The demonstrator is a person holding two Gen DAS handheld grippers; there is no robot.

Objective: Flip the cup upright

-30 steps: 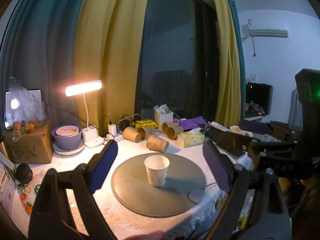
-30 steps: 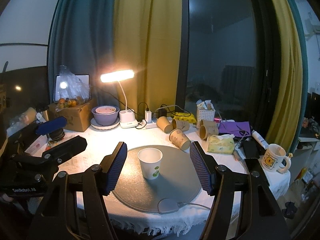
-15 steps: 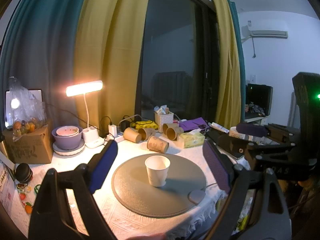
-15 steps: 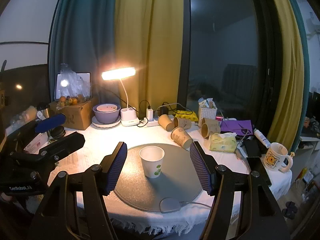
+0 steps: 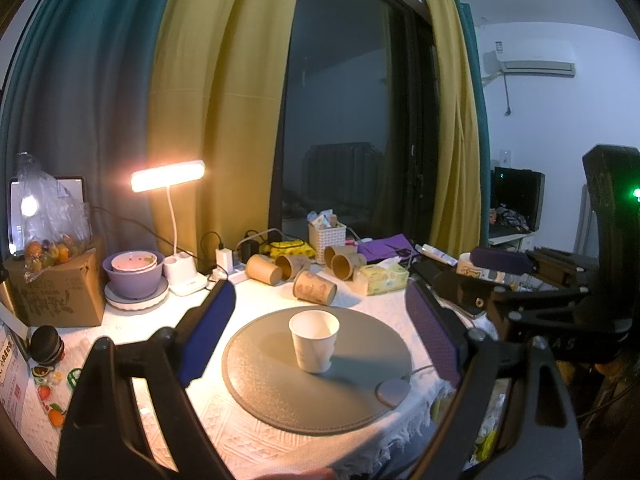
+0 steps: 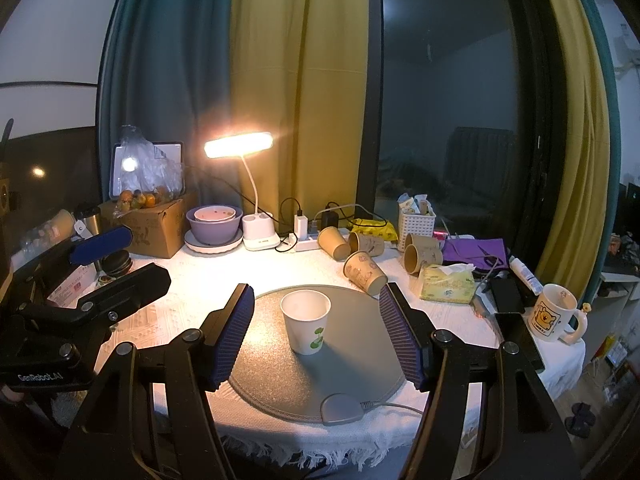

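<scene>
A white paper cup (image 5: 314,340) stands upright, mouth up, on a round grey mat (image 5: 256,376) in the middle of the table. In the right wrist view the cup (image 6: 306,326) shows a green leaf print and stands on the same mat (image 6: 352,364). My left gripper (image 5: 320,332) is open and empty, held back from the cup. My right gripper (image 6: 316,332) is open and empty, also short of the cup. Each gripper shows at the edge of the other's view.
Several brown paper cups (image 6: 362,266) lie on their sides behind the mat. A lit desk lamp (image 6: 240,148), a purple bowl (image 6: 214,220), a cardboard box (image 6: 154,224), a tissue pack (image 6: 446,286), a white basket (image 6: 416,224) and a yellow-print mug (image 6: 554,316) crowd the table's back and right.
Both grippers have drifted slightly; the view of the cup has shifted a little. The cup stays upright on the mat and both grippers stay open.
</scene>
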